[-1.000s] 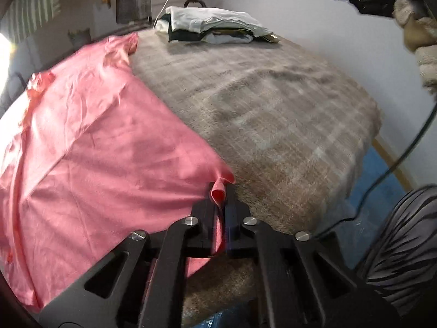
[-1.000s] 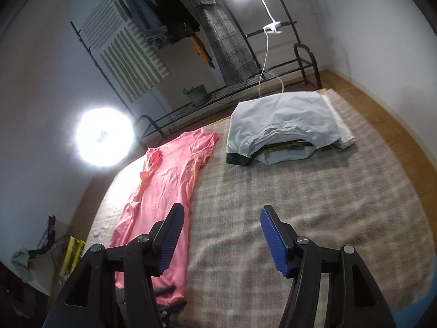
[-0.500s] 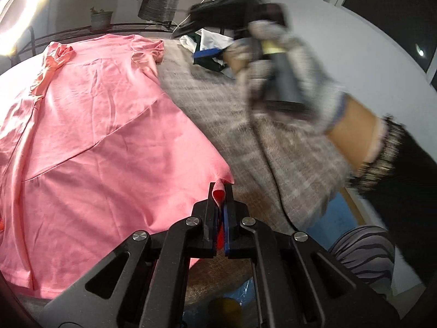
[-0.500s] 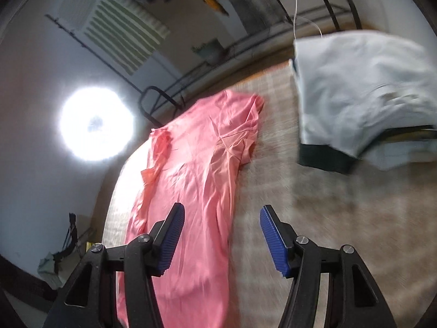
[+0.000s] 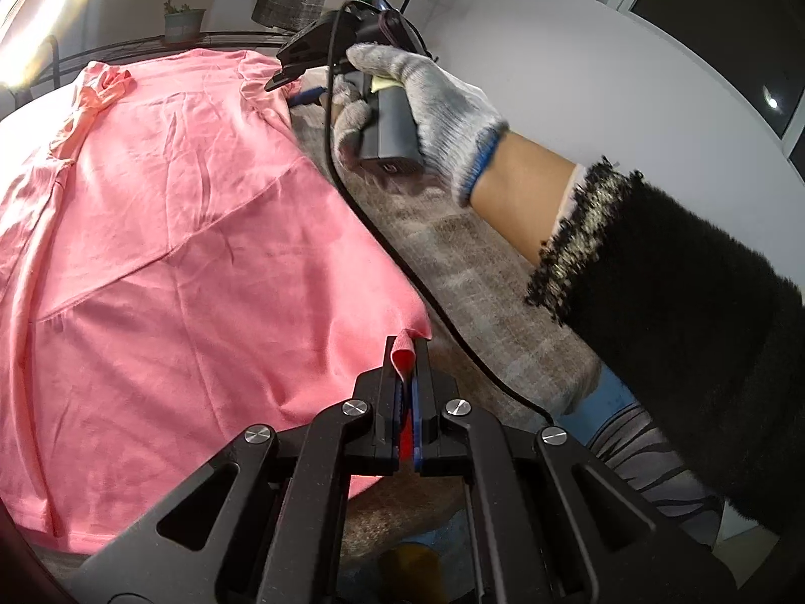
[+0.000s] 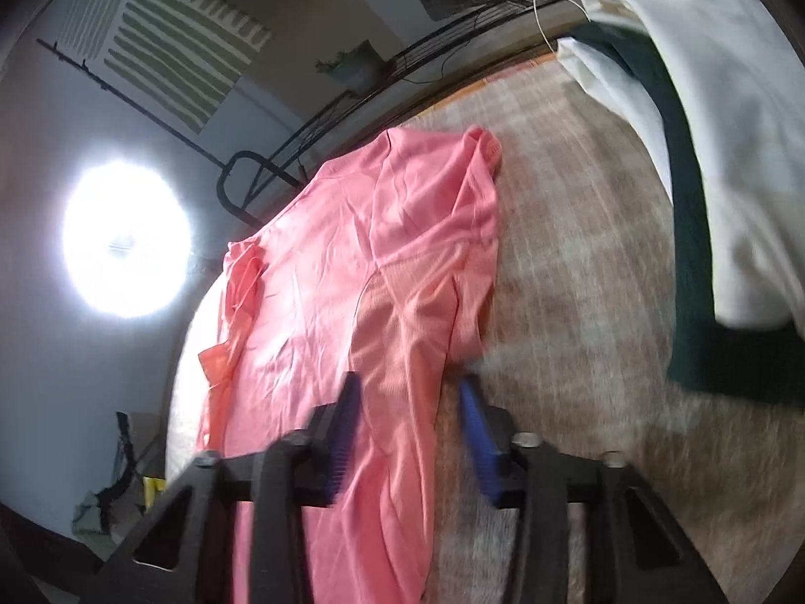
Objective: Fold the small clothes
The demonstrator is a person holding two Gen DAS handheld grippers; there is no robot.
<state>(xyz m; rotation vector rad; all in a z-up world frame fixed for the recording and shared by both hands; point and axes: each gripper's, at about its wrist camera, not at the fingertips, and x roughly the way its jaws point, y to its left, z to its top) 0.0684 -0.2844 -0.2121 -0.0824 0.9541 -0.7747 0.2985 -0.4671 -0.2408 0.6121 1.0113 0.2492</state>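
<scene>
A pink garment [image 5: 176,251] lies spread flat on a plaid blanket [image 5: 503,302]. My left gripper [image 5: 406,352] is shut on its near hem corner, and a fold of pink cloth sticks up between the pads. In the right wrist view the right gripper [image 6: 410,402] hangs low over the garment's [image 6: 362,231] side edge, just below the sleeve. Its jaws are closing, with the pink edge between the blue pads [image 6: 475,423] and a gap still showing. The left wrist view shows a gloved hand [image 5: 432,95] holding that gripper [image 5: 302,85] at the far edge.
A stack of folded clothes [image 6: 729,151], white over dark green, lies on the blanket [image 6: 578,251] to the right. A black cable [image 5: 402,261] trails across the blanket beside the garment. A ring light [image 6: 126,246], a clothes rack [image 6: 453,50] and a potted plant [image 5: 183,25] stand behind.
The right gripper has come down from high above to the pink garment's far side edge, and its jaws have narrowed. The left gripper keeps its hold on the hem corner.
</scene>
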